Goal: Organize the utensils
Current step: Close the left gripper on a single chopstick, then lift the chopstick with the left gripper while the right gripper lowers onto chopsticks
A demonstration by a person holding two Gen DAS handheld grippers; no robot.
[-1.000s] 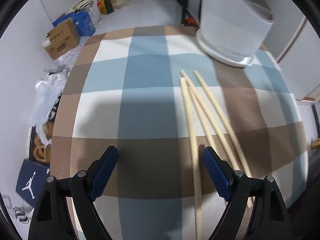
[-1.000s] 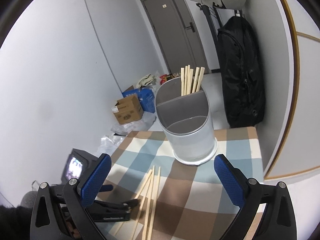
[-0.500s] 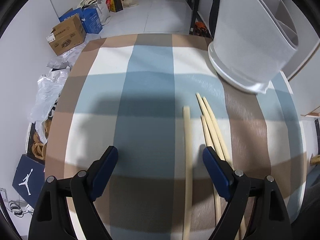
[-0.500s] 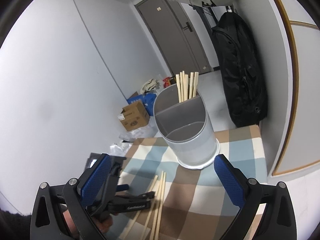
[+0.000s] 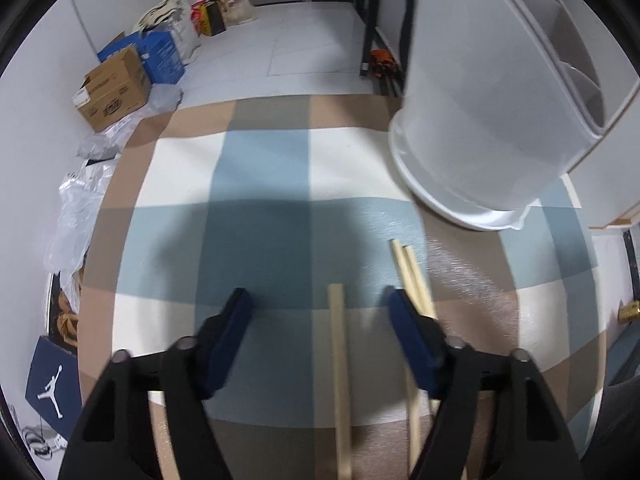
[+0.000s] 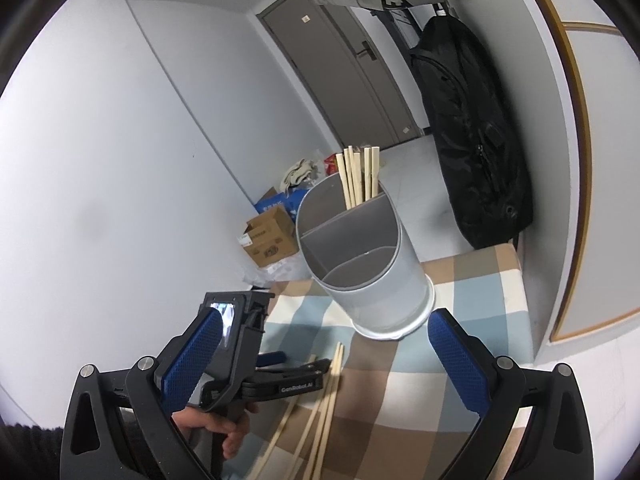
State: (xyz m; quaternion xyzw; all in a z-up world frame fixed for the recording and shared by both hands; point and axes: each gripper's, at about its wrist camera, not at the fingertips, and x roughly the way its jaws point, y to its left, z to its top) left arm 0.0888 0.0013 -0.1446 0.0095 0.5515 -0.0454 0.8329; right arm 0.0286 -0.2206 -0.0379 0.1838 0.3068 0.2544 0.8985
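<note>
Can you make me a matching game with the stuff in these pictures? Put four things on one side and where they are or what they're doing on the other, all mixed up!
Things:
1. loose chopstick
2. standing chopsticks
3. utensil holder
4. black bag

Places or states:
A. hanging against the wall behind the table
B. lying flat on the checked cloth between the open left gripper's fingers
C. upright on the table, split into compartments
D. sticking up out of the back compartment

Right pairs: 1-B, 2-D, 3-C, 4-A
</note>
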